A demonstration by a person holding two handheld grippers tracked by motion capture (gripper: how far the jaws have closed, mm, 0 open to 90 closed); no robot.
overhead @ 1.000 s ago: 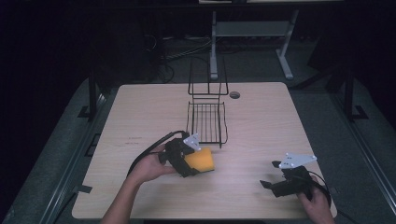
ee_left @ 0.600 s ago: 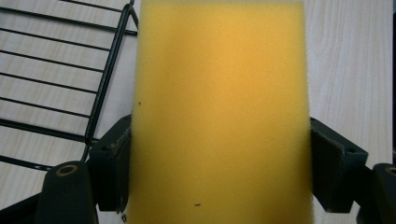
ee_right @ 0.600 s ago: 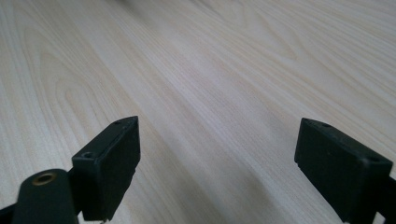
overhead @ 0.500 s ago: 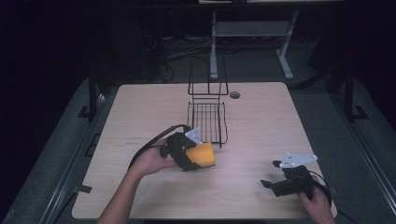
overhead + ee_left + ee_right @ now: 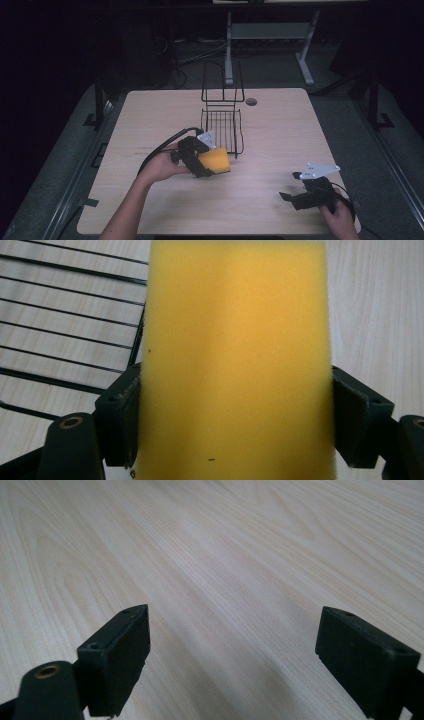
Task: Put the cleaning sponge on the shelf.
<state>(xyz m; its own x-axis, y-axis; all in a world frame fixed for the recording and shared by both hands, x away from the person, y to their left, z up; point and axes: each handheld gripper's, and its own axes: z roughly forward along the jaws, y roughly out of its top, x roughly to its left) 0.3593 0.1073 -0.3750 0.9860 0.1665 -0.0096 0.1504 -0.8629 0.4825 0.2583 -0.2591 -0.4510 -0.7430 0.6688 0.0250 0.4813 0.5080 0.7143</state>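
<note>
The left gripper (image 5: 212, 162) clamps its jaws on the yellow sponge (image 5: 216, 161), carried just beside the near edge of the wire rack (image 5: 222, 131). The sponge looks light, soft and compressible, so a grip across its narrow sides suits it. The rack holds nothing. Well right of the rack, the right gripper (image 5: 287, 196) rests with jaws apart.

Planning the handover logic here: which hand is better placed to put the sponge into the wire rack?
Left. The left gripper is shut on the yellow sponge right beside the wire rack; the right gripper is open over bare table.
</note>
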